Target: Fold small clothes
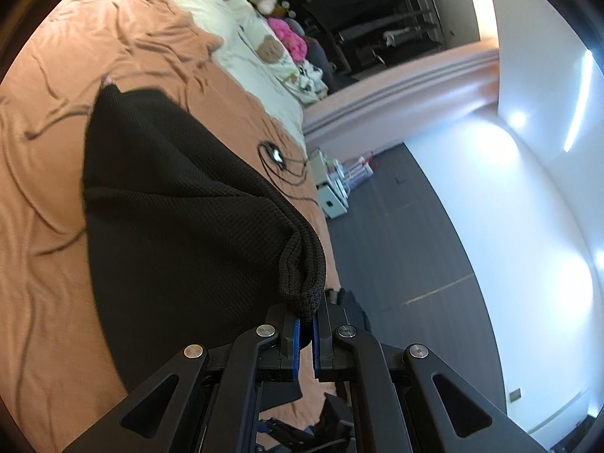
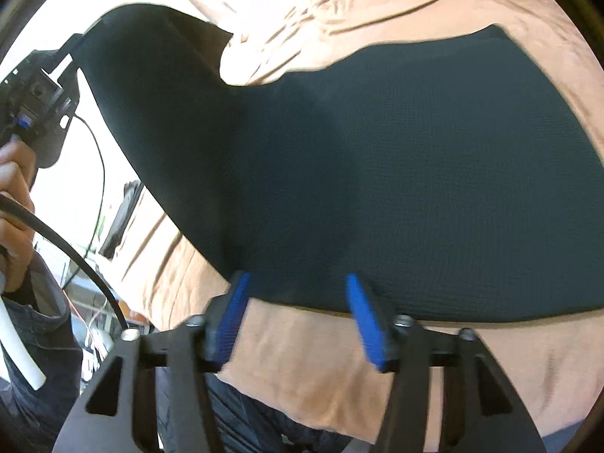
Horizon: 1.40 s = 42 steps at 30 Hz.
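An orange bedsheet [image 1: 56, 226] covers the bed, creased all over, with a pale patterned blanket [image 1: 241, 34] beyond it and dark floor [image 1: 415, 226] past the bed's edge. On the sheet lies a black knitted garment [image 1: 170, 204], spread wide; in the right wrist view it [image 2: 415, 173] fills most of the frame, its near hem lying across the sheet just ahead of the fingers. The left gripper [image 1: 306, 321] is clamped on a bunched corner of the garment, lifting that corner off the bed so the cloth drapes from it. The right gripper [image 2: 298, 302] stands with its jaws apart, the blue pads [image 2: 362, 321] at the hem, pinching nothing. A hand [image 2: 15, 204] holds the other gripper's handle at the left. A black cable [image 1: 279, 162] lies on the sheet beyond the garment.
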Tool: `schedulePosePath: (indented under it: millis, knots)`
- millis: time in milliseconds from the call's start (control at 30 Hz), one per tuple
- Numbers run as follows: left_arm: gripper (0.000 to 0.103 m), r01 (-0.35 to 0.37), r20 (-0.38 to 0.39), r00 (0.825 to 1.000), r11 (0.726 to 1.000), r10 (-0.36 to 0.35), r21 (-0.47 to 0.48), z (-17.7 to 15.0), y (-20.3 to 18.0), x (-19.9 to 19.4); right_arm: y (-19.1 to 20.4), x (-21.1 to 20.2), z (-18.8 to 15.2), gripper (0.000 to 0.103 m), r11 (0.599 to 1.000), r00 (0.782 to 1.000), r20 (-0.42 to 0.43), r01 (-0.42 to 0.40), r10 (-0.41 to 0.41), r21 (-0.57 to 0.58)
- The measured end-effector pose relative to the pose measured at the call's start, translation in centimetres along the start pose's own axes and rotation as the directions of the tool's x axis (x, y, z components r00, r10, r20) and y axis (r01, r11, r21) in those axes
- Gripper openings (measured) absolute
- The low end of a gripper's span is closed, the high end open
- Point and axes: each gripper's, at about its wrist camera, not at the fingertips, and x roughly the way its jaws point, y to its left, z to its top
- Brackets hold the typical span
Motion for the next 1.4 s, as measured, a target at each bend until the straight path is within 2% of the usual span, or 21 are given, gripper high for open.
schedulePosePath:
  millis: [267,500,800,1067,1100,1167,1233,1300,1400]
  knots:
    - [0.004,0.007,-0.1,0.995,1.0,-0.005,0.017,-1.8,-1.3,5.6,-3.7,-3.6,-0.3,0.055,0.997,0.997,0.063,0.029,-0.034,0.076]
    - [0.004,-0.011,-0.188,0.982,0.999,0.018,0.04,-4.1,-2.9,10.7,-7.1,-6.2,-1.3,0.055,0.988,0.994,0.097,0.032,-0.047,0.149]
    - [0.004,-0.024,-0.305,0.951,0.997,0.047,0.079,-8.3,-4.8,16.7,-9.8,-9.4,-3.7,0.055,0.974,0.986,0.157,0.026,-0.063,0.226]
    - [0.005,-0.046,-0.398,0.913,0.993,0.085,0.107,-12.2,-5.1,20.4,-11.5,-12.6,-6.3,0.055,0.96,0.979,0.193,0.006,-0.062,0.281]
    - [0.008,-0.057,-0.41,0.907,0.992,0.099,0.114,-12.5,-5.1,20.8,-11.7,-12.8,-6.5,0.055,0.958,0.979,0.195,-0.002,-0.056,0.288]
    - [0.026,-0.077,-0.434,0.893,0.99,0.121,0.119,-13.2,-4.9,21.6,-11.9,-12.9,-7.0,0.055,0.956,0.979,0.197,-0.015,-0.045,0.294]
    - [0.055,-0.07,-0.444,0.889,0.992,0.109,0.104,-13.7,-4.6,21.6,-12.2,-12.7,-7.1,0.055,0.956,0.98,0.194,-0.025,-0.034,0.293]
    - [0.061,-0.076,-0.43,0.895,0.991,0.117,0.112,-13.6,-4.5,21.0,-12.2,-12.6,-7.2,0.055,0.957,0.981,0.191,-0.036,-0.021,0.288]
    - [0.061,-0.097,-0.409,0.902,0.988,0.138,0.12,-13.1,-3.9,19.8,-12.2,-12.0,-7.2,0.055,0.958,0.982,0.187,-0.049,-0.005,0.283]
